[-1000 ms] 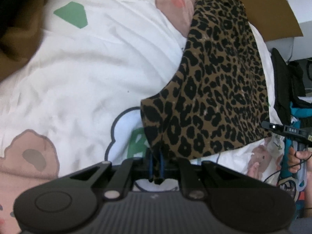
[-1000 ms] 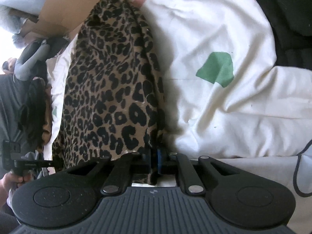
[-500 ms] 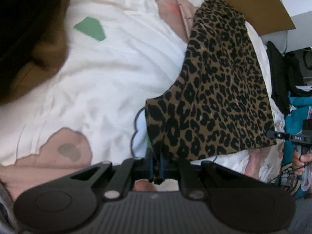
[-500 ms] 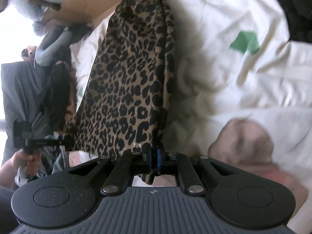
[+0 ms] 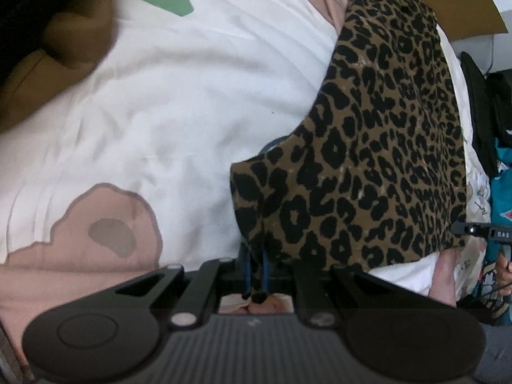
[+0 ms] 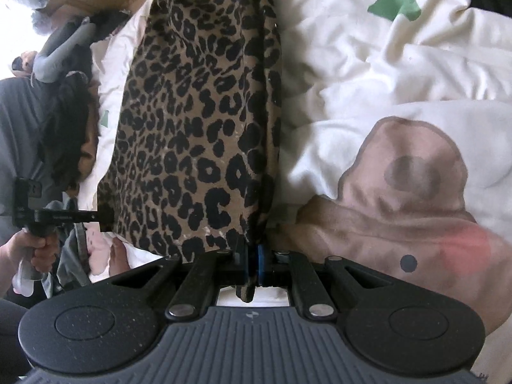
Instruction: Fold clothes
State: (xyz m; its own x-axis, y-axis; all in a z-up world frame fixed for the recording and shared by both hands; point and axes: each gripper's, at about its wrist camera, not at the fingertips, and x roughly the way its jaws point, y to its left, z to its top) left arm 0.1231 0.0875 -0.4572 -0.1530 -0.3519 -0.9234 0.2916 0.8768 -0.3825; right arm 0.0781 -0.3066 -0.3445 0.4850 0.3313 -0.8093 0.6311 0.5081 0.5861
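Both grippers grip corners of the brown leopard-print fabric garment [image 5: 384, 160]: left gripper [image 5: 255, 272] and right gripper [image 6: 252, 265] each pinch one, the garment's long axis stretching away over the white patterned bed cover [image 5: 176, 102]

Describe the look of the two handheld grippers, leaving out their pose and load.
Both look alike. The left gripper and right gripper each have a matte black plastic body with a ribbed grey centre panel, two round discs at the sides, angled black linkage bars with silver pivot pins, and narrow blue finger pads. A small pale mark sits mid-panel. No cables or sleeves show.
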